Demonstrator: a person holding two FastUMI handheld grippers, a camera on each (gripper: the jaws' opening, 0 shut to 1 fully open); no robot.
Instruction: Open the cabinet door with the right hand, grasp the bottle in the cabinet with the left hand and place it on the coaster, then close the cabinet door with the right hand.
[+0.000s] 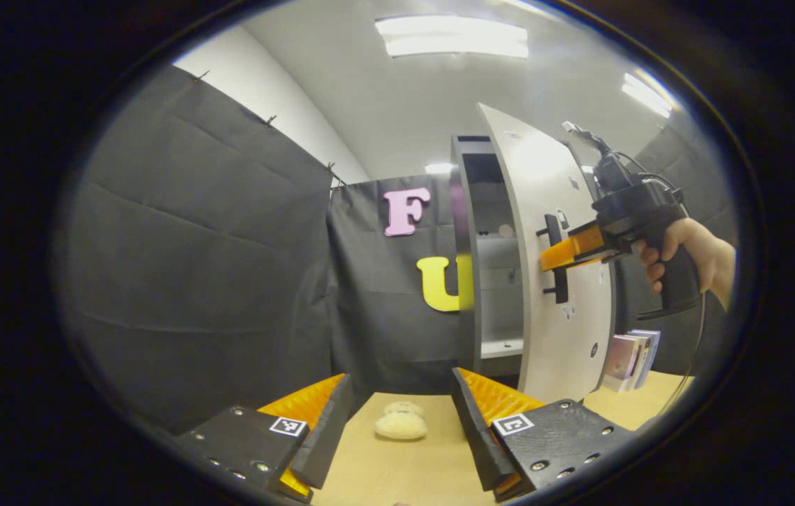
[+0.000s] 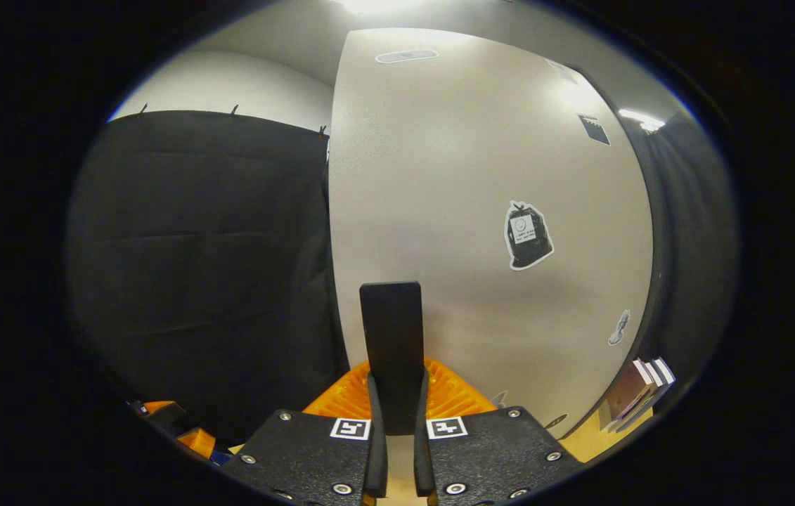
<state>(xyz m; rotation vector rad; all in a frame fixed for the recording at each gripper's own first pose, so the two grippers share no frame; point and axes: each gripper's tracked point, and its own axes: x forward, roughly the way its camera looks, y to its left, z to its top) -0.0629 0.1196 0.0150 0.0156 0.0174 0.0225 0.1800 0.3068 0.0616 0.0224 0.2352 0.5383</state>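
black handle (image 2: 391, 337) in right tool (image 2: 397, 450)

1 cabinet (image 1: 471, 246) is standing on 1 wooden table (image 1: 397, 471), with 1 door (image 2: 481, 211) hanging open and 1 dark handle (image 2: 391, 337) sitting on it. 2 grippers are showing: the left gripper (image 1: 403, 414) and the right gripper (image 2: 397, 393), plus 1 hand (image 1: 685, 256). 1 fluffy cream pad (image 1: 401, 420) is lying on the table. About 3 books (image 1: 629, 358) are standing together beside the cabinet. 2 ceiling lights (image 1: 453, 36) are glowing overhead. At least 3 stickers (image 2: 527, 235) are showing on the door.
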